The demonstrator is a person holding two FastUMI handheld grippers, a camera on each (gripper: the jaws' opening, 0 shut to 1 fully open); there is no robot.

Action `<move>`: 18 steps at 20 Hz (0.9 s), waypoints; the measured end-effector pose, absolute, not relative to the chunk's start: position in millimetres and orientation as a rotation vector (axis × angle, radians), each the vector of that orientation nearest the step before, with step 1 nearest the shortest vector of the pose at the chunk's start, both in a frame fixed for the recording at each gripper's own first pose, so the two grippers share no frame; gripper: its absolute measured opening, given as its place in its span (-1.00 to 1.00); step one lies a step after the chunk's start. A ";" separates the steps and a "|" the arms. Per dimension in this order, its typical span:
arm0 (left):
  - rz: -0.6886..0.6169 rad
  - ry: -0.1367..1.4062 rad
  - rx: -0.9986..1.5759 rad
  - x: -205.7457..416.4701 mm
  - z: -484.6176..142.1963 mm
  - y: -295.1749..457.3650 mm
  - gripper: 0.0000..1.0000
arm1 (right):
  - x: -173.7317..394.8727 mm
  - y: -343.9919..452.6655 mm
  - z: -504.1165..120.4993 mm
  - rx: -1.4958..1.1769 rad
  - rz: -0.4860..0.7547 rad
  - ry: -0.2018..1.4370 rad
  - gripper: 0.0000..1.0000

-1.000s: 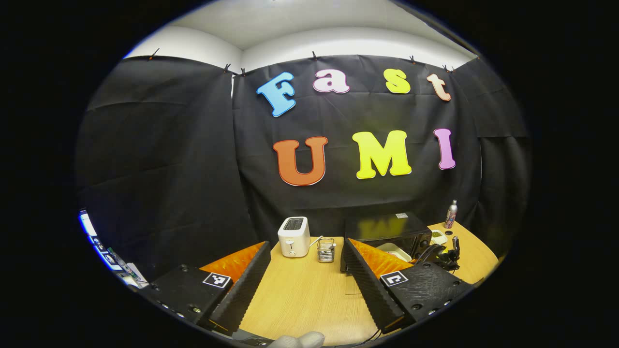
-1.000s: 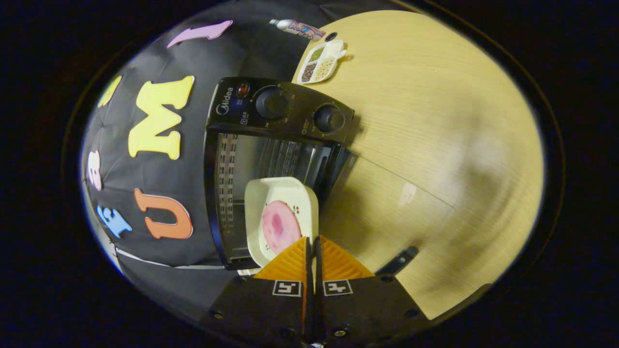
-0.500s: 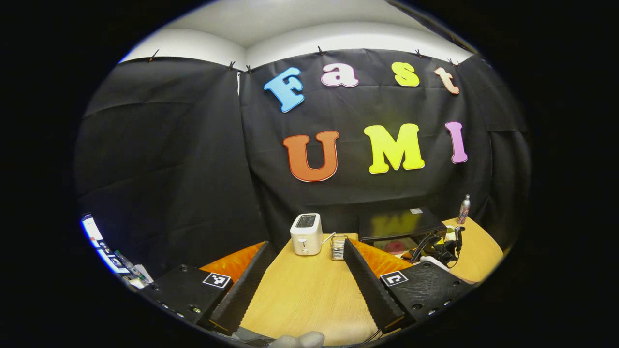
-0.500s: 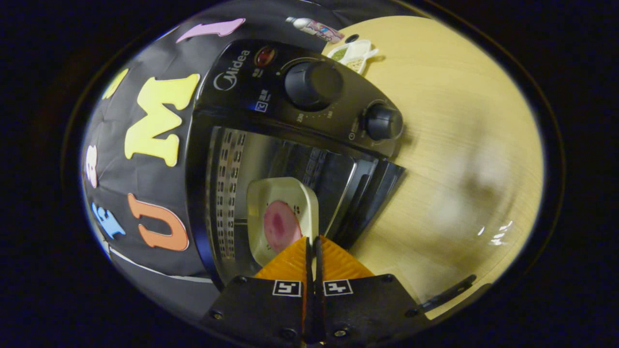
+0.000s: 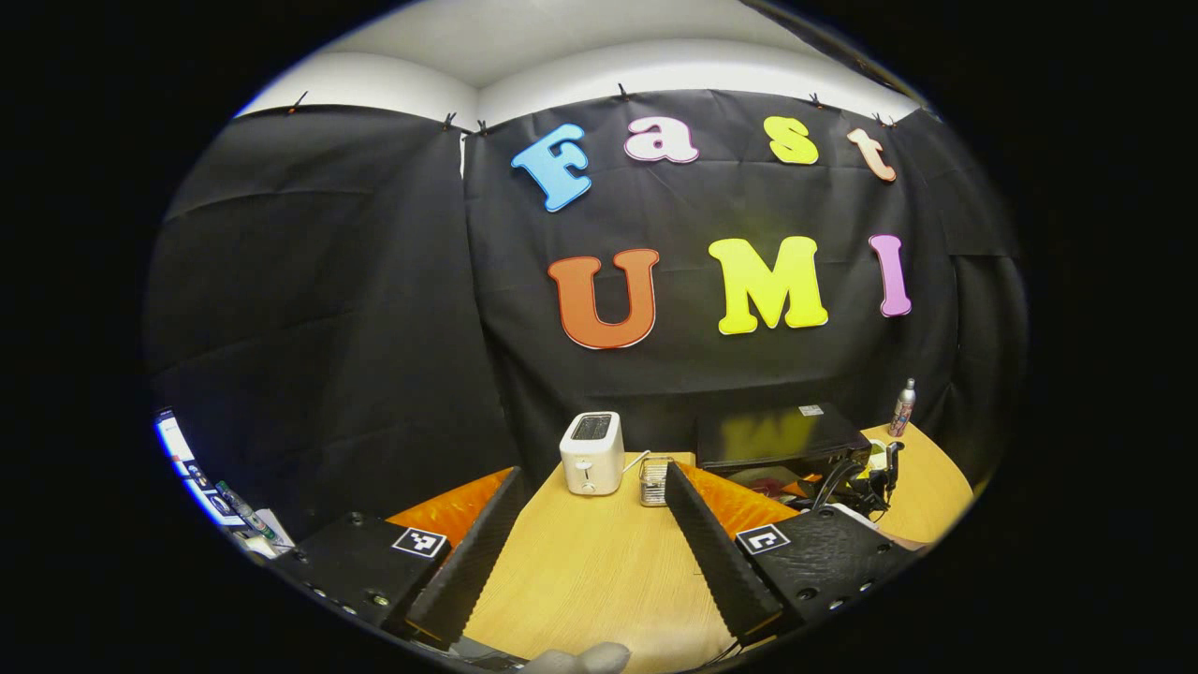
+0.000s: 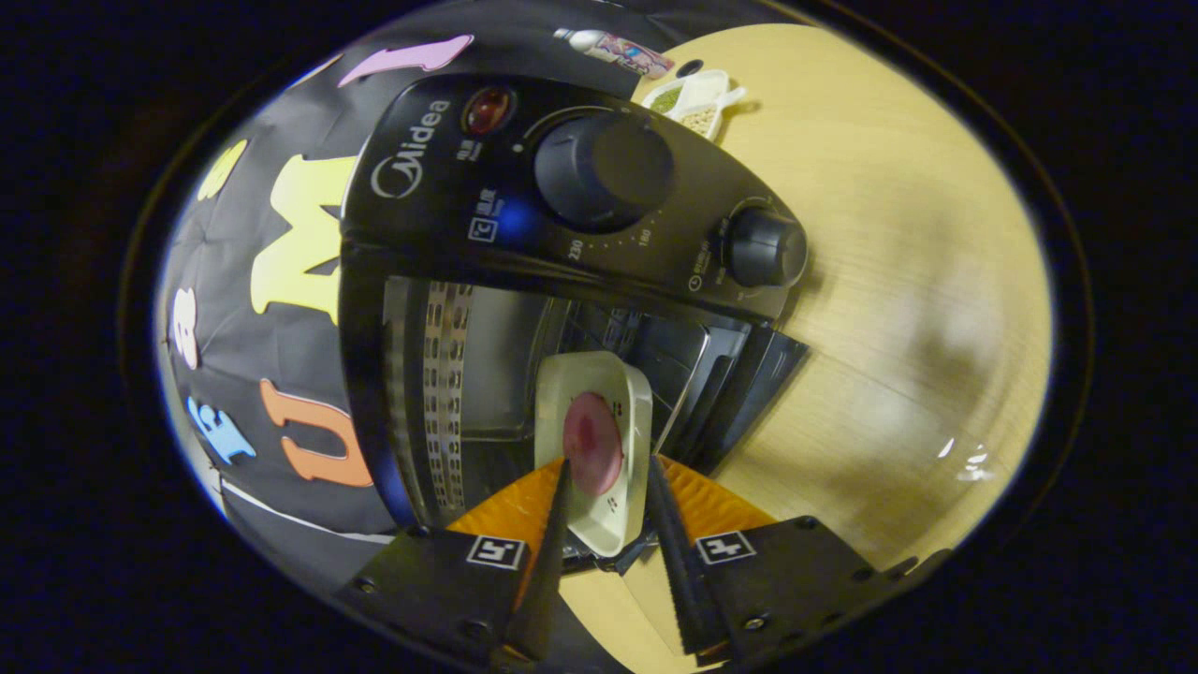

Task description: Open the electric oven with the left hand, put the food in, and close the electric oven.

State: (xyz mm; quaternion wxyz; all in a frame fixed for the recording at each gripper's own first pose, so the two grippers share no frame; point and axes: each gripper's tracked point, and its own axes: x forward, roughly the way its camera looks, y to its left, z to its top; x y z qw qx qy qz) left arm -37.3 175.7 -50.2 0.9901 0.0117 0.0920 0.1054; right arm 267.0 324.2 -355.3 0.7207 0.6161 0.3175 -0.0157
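In the right gripper view the black electric oven point(image 6: 524, 197) is close in front, its door point(image 6: 749, 374) swung open beside the cavity. A cream square plate point(image 6: 585, 374) with a round pink slice of food point(image 6: 591, 442) rests inside the cavity on the rack. My right gripper point(image 6: 606, 463) is open, its fingers on either side of the plate's near edge without pressing it. In the left gripper view my left gripper point(image 5: 592, 473) stands open over the wooden table with nothing between its fingers. The oven point(image 5: 777, 435) lies far to the right there.
A white toaster point(image 5: 591, 452) and a small metal holder point(image 5: 653, 477) stand at the back of the table point(image 5: 580, 580). A bottle point(image 6: 613, 51) and a divided dish of grains point(image 6: 697, 98) sit beyond the oven. Two knobs point(image 6: 604, 168) face me.
My right gripper carried the plate into the oven, then opened and let go of its rim. The left gripper only drifted slightly.
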 end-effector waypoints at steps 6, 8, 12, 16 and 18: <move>0.185 0.168 0.020 -31.5 -49.0 168.7 0.93 | 251.1 311.6 -347.4 1.259 -0.021 0.732 0.84; 0.182 0.162 0.013 -31.3 -47.9 169.1 0.93 | 245.5 304.1 -344.9 1.228 -0.025 0.731 0.98; 0.160 0.159 0.008 -34.4 -52.2 166.4 0.93 | 225.7 292.4 -332.6 1.092 0.003 0.731 0.98; 0.118 0.137 -0.007 -38.9 -50.3 163.2 0.93 | 203.3 274.8 -301.6 0.868 0.054 0.673 0.87; 0.100 0.122 -0.014 -40.1 -50.4 161.7 0.93 | 193.3 258.3 -288.5 0.781 0.053 0.632 0.87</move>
